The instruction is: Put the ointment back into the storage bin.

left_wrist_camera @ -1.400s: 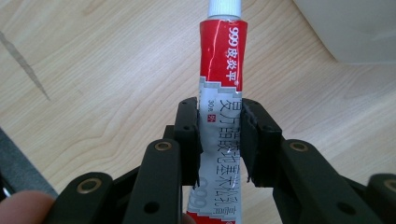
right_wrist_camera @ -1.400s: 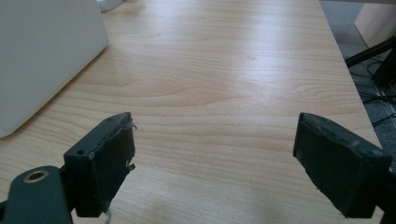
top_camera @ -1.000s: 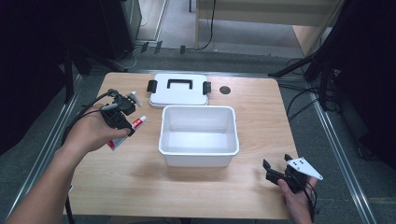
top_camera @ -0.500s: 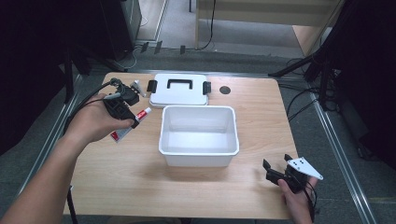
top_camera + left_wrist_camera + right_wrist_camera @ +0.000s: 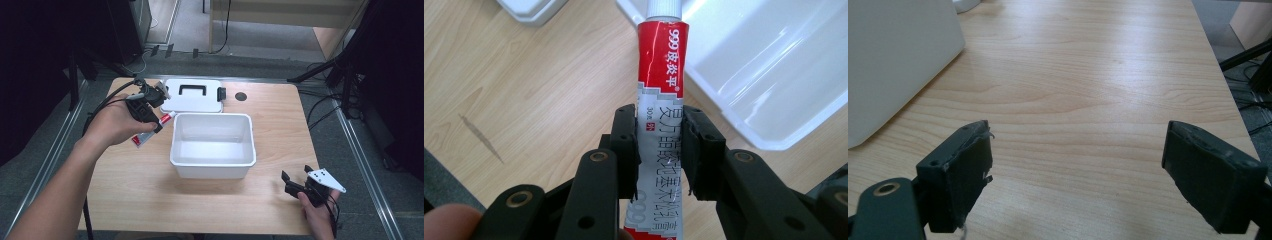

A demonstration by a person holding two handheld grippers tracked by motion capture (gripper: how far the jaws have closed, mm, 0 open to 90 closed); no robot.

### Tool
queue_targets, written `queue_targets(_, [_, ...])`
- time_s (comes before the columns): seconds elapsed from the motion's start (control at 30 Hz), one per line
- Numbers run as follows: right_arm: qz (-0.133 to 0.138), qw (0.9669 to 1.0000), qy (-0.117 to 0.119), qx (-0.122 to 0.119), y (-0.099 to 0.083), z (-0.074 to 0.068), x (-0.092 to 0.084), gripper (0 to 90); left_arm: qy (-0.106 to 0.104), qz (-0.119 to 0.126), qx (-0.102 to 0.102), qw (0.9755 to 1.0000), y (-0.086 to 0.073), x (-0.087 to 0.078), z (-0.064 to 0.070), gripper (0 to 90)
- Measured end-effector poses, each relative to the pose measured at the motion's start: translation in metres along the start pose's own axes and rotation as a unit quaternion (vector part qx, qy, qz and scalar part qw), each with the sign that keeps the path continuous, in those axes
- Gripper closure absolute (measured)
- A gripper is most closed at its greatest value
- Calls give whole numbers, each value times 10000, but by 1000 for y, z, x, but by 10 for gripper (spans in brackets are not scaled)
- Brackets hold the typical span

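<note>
left claw (image 5: 660, 150) clamped and raised; right claw (image 5: 1075, 170) gaping, low.

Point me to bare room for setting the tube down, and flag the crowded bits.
Inside the white bin: nothing in it. Bare wood along the near edge of the table, and right of the bin out to the right gripper. Crowded: the far-left corner, where the lid, the left gripper and its tube bunch up.

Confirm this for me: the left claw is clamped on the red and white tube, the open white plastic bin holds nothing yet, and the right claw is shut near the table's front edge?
Not quite. The right claw is open: the right gripper view shows its jaws wide apart over bare wood. The rest holds: the left claw is clamped on the red and white tube, and the open white plastic bin holds nothing yet.
</note>
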State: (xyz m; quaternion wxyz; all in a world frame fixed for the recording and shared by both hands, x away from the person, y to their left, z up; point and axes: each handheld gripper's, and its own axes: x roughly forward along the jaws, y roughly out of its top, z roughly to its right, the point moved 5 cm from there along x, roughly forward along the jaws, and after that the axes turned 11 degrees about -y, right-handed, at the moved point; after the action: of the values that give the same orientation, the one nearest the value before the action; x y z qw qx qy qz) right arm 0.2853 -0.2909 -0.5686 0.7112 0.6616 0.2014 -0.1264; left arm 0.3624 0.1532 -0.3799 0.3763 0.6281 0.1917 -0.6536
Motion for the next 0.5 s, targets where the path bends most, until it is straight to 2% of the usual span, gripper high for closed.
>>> queue_targets(0.5, [-14, 10000, 7, 19, 0, 0, 0, 127, -203, 19, 172, 9996, 31, 20, 11, 710])
